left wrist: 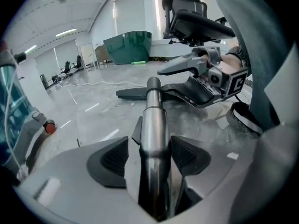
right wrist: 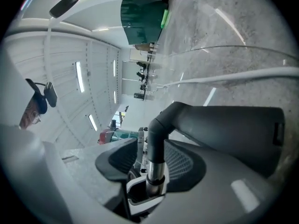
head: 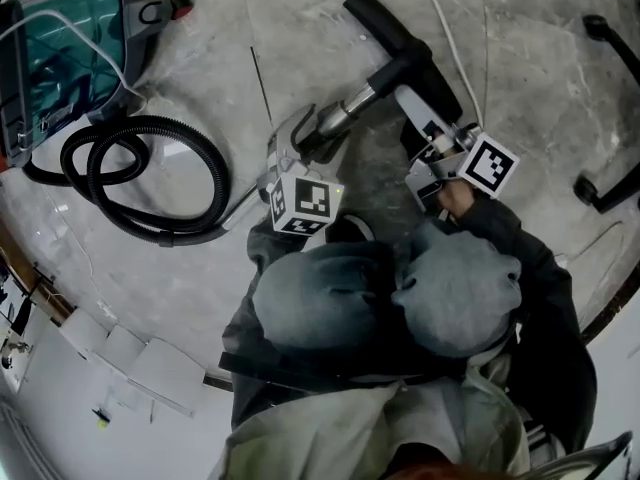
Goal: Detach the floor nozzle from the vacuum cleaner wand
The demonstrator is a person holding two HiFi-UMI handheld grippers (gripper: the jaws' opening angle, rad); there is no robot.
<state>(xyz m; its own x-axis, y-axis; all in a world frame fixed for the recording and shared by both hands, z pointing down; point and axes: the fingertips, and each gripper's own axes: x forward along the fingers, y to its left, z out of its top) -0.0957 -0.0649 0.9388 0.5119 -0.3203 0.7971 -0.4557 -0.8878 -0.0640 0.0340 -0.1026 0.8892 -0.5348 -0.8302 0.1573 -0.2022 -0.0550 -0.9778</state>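
The vacuum's metal wand (head: 352,100) lies on the stone floor and runs into the black floor nozzle (head: 392,30). My left gripper (head: 300,140) is open and straddles the wand (left wrist: 152,125). Its left pad (left wrist: 110,158) stands a little off the tube, while the right pad sits close against it. My right gripper (head: 428,128) is open around the nozzle's black neck (right wrist: 156,125), where it meets the metal tube end (right wrist: 155,171). A gap shows at its left pad (right wrist: 121,160). The nozzle's body (right wrist: 233,134) fills the right of the right gripper view.
The teal vacuum canister (head: 60,58) and its coiled black hose (head: 150,178) lie at the left. A white cable (head: 450,38) crosses the floor beyond the nozzle. Black chair legs (head: 610,188) stand at the right. The person's knees (head: 400,288) are just behind both grippers.
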